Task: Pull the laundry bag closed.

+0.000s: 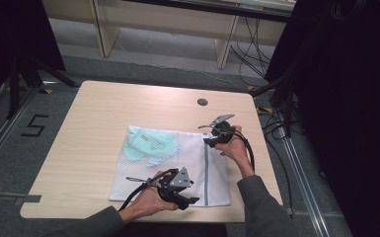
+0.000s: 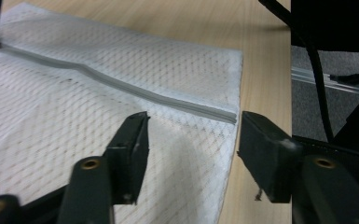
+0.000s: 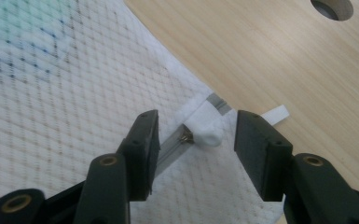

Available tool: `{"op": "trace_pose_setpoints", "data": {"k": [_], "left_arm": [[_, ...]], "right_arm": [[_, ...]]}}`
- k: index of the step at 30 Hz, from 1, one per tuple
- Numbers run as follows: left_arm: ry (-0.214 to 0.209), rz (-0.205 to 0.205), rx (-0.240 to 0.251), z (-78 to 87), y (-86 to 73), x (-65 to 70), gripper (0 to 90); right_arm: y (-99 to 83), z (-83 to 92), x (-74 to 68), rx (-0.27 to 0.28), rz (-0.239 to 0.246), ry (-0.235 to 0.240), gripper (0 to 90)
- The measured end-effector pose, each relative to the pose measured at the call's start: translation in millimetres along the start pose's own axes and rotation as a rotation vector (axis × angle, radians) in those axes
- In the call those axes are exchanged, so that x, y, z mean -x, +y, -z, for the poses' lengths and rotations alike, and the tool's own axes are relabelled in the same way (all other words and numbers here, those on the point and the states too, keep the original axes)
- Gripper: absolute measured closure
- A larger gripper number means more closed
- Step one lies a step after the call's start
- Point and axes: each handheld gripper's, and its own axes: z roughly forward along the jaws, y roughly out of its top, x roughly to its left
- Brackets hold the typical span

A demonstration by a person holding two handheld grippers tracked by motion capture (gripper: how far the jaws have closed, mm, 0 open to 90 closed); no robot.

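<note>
A white mesh laundry bag (image 1: 177,168) lies flat on the wooden table (image 1: 94,128), with a pale green item (image 1: 150,144) inside its far left part. A grey zipper (image 1: 206,173) runs along the bag's right side. My left gripper (image 1: 190,201) hovers at the bag's near edge, by the zipper's near end. In the left gripper view its jaws (image 2: 191,126) stand open over the mesh and the zipper (image 2: 121,84), with nothing pressed. My right gripper (image 1: 209,140) is at the far end. Its jaws (image 3: 196,123) are open around the white zipper pull (image 3: 207,133) without touching it.
A round cable hole (image 1: 202,102) sits in the table beyond the bag. Black stands (image 1: 19,69) and loose cables (image 1: 276,123) flank the table on the floor. Bare tabletop stretches to the left of the bag.
</note>
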Motion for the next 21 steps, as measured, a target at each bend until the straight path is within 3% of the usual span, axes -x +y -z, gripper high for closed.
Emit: {"op": "trace_pose_setpoints", "data": {"k": [1, 2, 4, 7, 9, 12, 14, 15, 16, 21], "left_arm": [[0.001, 0.003, 0.0, 1.7, 0.3, -1.2, 40.1], [0.011, 0.012, 0.003, 3.8, 0.3, -3.0, 39.2], [0.022, 0.014, -0.005, 7.4, 0.2, -6.8, 36.9], [0.047, 0.032, -0.006, 14.0, -1.8, -12.2, 34.5], [0.056, 0.045, -0.006, 20.9, -3.7, -15.4, 33.5], [0.074, 0.069, 0.009, 31.3, -7.0, -20.5, 32.4], [0.085, 0.066, 0.009, 39.5, -8.9, -24.8, 32.0], [0.096, 0.086, 0.015, 43.4, -10.6, -25.5, 31.5], [0.099, 0.088, 0.021, 46.9, -12.1, -27.7, 31.3], [0.145, 0.113, 0.032, 65.0, -19.7, -37.2, 30.7]], "right_arm": [[0.3, 1.9, -2.0, 0.001, -0.017, 0.005, 49.7], [-0.3, 2.2, -1.2, 0.008, 0.014, -0.001, 48.9], [-0.1, 5.2, -4.9, 0.016, -0.006, -0.001, 48.0], [0.5, 8.7, -8.3, 0.019, 0.003, 0.0, 47.1], [1.4, 12.7, -10.7, 0.008, 0.009, 0.011, 46.8], [0.2, 15.1, -16.6, 0.035, 0.013, 0.016, 46.3], [-0.7, 18.0, -20.6, 0.035, 0.009, 0.015, 45.7], [-0.6, 21.2, -21.6, 0.02, 0.012, 0.028, 45.7], [-2.0, 20.1, -23.5, 0.052, 0.013, 0.024, 45.5], [-5.6, 32.3, -30.2, 0.064, 0.004, 0.025, 44.6]]}}
